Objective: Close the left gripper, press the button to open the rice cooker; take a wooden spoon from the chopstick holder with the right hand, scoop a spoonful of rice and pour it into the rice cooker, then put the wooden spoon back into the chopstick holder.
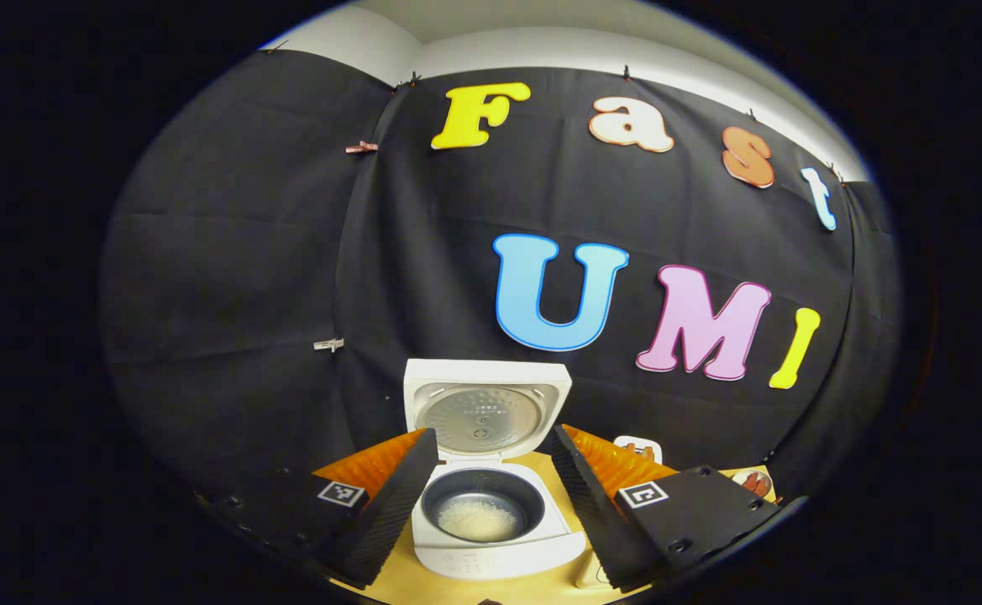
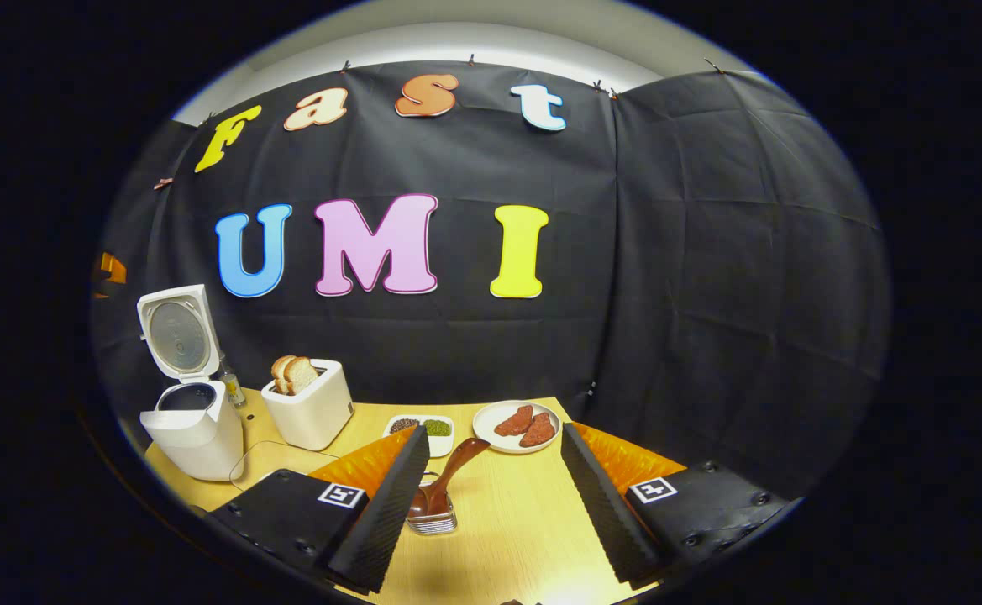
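The white rice cooker stands right in front of my left gripper, its lid raised upright. White rice lies at the bottom of its dark inner pot. The left gripper is open, one finger on each side of the cooker, touching nothing. In the right gripper view the same cooker sits open at the far left of the table. The wooden spoon leans in a small chopstick holder close by the left finger of my right gripper, which is open and holds nothing.
A white toaster with bread slices stands beside the cooker, with a small bottle between them. A dish of dark and green grains and a plate of red slices lie toward the back of the wooden table.
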A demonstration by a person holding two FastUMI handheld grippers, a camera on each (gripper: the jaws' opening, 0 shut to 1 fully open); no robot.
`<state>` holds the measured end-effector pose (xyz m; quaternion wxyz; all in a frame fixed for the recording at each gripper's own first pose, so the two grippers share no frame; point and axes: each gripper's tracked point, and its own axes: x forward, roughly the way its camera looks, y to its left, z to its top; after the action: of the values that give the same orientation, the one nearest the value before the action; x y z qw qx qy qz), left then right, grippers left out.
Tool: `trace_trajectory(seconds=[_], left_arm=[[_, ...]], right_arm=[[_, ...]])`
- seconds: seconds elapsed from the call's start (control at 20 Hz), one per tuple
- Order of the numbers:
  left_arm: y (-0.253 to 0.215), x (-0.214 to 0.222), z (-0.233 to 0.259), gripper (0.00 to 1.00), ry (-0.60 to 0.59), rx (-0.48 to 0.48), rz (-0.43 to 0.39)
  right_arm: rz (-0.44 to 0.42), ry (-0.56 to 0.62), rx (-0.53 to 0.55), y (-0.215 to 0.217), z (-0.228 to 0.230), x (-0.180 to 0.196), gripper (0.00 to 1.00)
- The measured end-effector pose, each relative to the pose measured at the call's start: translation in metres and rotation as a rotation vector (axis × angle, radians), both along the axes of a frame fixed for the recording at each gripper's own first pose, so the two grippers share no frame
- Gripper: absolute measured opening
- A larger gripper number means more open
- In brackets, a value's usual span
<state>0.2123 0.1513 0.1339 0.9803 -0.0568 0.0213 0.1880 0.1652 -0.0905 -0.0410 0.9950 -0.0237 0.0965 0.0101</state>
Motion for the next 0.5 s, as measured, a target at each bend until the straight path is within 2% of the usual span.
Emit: trace_trajectory(seconds=[0.15, 0.35, 0.5], left_arm=[[0.023, 0.039, 0.015, 0.94, -0.015, -0.029, 0.0], [0.043, 0.092, 0.039, 0.94, -0.052, 0.067, -0.012], [0.061, 0.124, 0.063, 0.94, -0.085, 0.115, 0.011]], right_arm=[[0.033, -0.017, 0.007, 0.021, 0.011, -0.013, 0.98], [0.053, -0.013, 0.013, 0.048, 0.013, -0.029, 0.99], [0.054, -0.018, 0.0, 0.062, 0.015, -0.04, 0.99]])
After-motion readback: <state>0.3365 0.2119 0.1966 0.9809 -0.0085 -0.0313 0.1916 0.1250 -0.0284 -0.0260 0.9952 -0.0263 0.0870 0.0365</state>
